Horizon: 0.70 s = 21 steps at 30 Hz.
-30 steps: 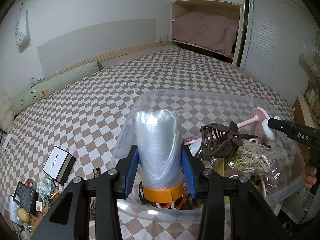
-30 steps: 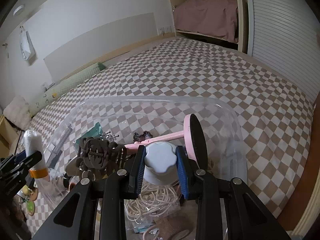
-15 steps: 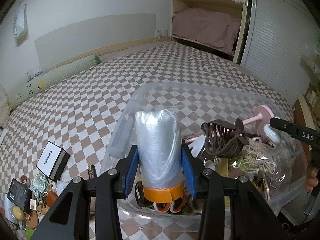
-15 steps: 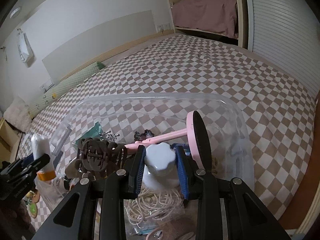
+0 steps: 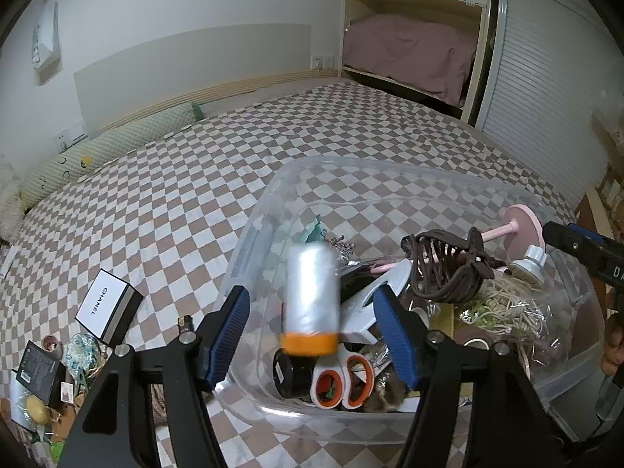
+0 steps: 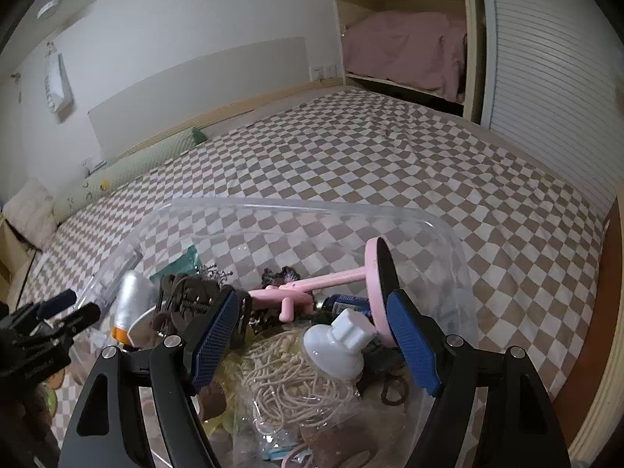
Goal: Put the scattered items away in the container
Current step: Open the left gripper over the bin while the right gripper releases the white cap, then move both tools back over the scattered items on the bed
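A: Start at the left edge of the left wrist view. What's down there?

B: Clutter on the checkered bedspread [image 5: 163, 202]: a white and black box [image 5: 108, 305] at lower left, with a dark box [image 5: 37, 370] and small bits below it.

A: And the left gripper [image 5: 312, 323]?

B: Low centre of the frame. Its jaws are opening, blue pads standing clear on both sides of the plastic-film roll [image 5: 311, 298]. The roll, with its orange band at the bottom, is blurred and sits between the pads, touched by neither, over the clear container [image 5: 429, 173].

A: What's under it?

B: Orange-handled scissors [image 5: 343, 380] and a black jar [image 5: 290, 366] inside the container. Further right, a brown hair claw [image 5: 448, 269] on top of the pile, then a bag of cream cord [image 5: 507, 312].

A: Now the right wrist view.

B: The left gripper shows at the left edge. In the lower middle, the right gripper [image 6: 312, 347] has its jaws opening too. The white-capped bottle [image 6: 337, 345] lies between them on the bag of cord, pads not touching it. A pink stand [image 6: 343, 280] leans just behind, its round base by the right pad.
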{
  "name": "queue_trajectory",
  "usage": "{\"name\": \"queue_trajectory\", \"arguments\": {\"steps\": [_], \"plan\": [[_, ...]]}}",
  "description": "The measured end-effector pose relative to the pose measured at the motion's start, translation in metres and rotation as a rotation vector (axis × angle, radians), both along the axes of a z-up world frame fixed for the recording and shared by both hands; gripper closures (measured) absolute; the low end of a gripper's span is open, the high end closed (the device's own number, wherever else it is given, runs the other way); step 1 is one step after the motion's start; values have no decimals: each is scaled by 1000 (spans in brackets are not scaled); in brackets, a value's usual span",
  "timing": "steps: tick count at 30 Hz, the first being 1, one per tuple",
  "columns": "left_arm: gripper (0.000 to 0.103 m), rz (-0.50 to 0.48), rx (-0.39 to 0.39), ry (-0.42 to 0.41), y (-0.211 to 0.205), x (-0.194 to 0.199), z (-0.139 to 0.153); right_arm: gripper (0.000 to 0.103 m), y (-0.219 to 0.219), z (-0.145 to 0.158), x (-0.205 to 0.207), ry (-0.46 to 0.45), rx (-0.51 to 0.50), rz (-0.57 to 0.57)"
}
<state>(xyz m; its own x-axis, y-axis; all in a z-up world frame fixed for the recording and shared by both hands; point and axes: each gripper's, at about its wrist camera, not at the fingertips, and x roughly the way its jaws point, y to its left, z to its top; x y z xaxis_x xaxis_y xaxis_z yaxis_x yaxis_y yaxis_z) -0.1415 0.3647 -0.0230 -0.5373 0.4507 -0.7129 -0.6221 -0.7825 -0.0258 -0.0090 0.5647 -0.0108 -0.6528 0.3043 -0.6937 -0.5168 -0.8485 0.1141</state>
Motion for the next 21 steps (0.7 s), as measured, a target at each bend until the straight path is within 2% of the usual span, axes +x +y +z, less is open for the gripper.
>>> {"name": "queue_trajectory", "arguments": {"steps": [3,4,8,10,12,14,21], "plan": [[15,15,-5,25,-3,1,2,25,0,-1,0,-9,11,3],[13,18,-2,32,-5,1,3,25,1,-2,-1,-11,10,2],[12,30,6,45,-11,2,8,25,2,-3,0,-13,8,-6],[4,36,9,56,-15,3,11,25,2,-3,0,-14,17,-10],[1,40,14,67,-18,5,14,22,0,-2,0,-7,30,-18],[1,44,17,74,-22,5,16,0,-1,-1,2,3,44,-29],[1,66,28,84,-37,8,25,0,-6,5,3,19,68,-46]]}}
